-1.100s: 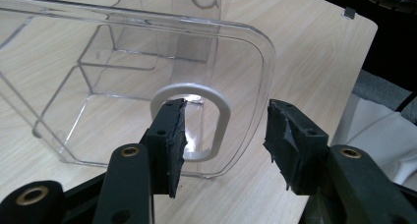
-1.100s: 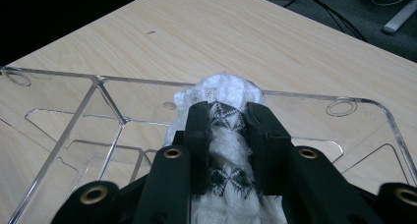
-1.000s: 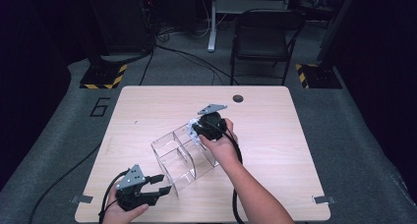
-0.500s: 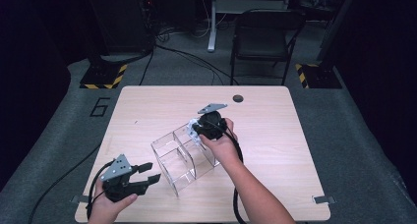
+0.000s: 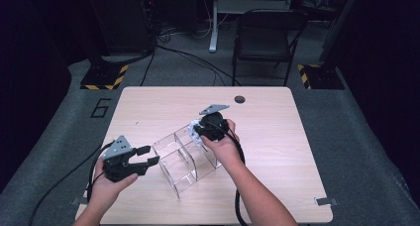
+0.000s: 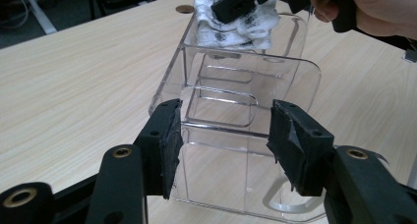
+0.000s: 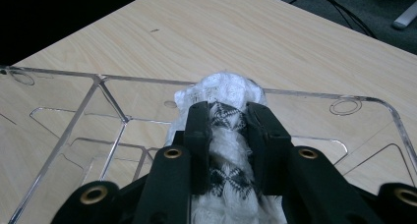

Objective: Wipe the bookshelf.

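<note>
High view looks down at the table [image 5: 277, 117]; both gripper views sit close (sharing the clear organizer [image 6: 246, 106]).

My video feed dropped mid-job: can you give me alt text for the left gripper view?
The left hand-held gripper is open, its two black jaws on either side of a clear plastic organizer on a wooden table. At the far end, the right hand-held gripper presses a white patterned cloth against the organizer's top edge.

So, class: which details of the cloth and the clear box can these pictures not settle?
- White patterned cloth: its lower end, right gripper view, hidden behind the right gripper.
- Clear box: its near bottom corner, left gripper view, cut off by the lower edge.
- Cloth pattern: high view, too small.
</note>
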`<state>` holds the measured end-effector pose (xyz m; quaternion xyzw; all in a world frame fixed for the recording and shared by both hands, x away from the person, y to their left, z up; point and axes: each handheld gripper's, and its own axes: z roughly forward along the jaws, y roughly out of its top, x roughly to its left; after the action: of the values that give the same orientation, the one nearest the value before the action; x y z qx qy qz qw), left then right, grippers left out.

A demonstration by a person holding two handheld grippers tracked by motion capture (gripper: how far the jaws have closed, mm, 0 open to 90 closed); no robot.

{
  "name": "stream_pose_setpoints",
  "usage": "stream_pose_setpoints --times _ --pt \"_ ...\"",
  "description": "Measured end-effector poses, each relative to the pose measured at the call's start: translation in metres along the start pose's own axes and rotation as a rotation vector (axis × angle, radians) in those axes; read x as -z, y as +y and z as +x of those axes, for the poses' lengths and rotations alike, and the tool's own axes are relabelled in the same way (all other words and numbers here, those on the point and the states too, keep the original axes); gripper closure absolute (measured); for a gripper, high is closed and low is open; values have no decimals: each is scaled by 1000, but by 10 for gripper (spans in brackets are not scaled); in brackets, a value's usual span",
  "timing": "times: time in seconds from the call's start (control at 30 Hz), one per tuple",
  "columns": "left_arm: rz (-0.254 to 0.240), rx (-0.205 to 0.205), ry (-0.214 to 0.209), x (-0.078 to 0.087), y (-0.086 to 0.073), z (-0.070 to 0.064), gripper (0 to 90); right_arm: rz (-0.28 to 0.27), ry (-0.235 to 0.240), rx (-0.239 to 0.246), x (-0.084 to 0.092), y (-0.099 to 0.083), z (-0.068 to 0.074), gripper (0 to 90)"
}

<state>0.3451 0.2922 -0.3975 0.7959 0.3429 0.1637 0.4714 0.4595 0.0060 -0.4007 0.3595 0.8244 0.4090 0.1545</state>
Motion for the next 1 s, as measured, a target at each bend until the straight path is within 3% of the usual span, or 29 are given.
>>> stream_pose_setpoints --times 0.07,0.17,0.27,0.33,0.37,0.43,0.57,0.63,0.73,0.8,0.9,0.93,1.0 --pt "8 6 7 -4 2 3 460 -4 -1 8 0 0 0 723" --pt "13 -18 30 -8 7 9 459 -10 -3 8 0 -1 0 723" --pt "-12 -35 47 -14 12 14 441 -12 -6 5 0 -1 0 721" --pt "-15 -31 24 -20 14 16 445 -9 1 2 0 -1 0 720" --pt "-15 -37 39 -22 15 16 452 -10 1 2 0 -1 0 719" --pt "17 1 57 -26 16 19 461 -17 -4 6 0 -1 0 718" --pt "1 67 61 -31 13 28 486 -13 -6 10 0 -1 0 717" --pt "-3 82 55 -33 12 30 557 -6 -7 9 1 -1 0 716" --pt "41 61 100 -36 11 32 629 -18 -19 10 1 -2 3 714" --pt "57 64 85 -38 10 32 687 -20 -23 27 1 -2 3 713" --pt "68 22 90 -39 11 29 793 -27 -27 32 3 -4 4 709" --pt "70 10 111 -40 12 27 812 -27 -25 37 4 -4 4 707" --pt "70 4 111 -40 12 27 813 -32 -34 46 6 -6 6 705"
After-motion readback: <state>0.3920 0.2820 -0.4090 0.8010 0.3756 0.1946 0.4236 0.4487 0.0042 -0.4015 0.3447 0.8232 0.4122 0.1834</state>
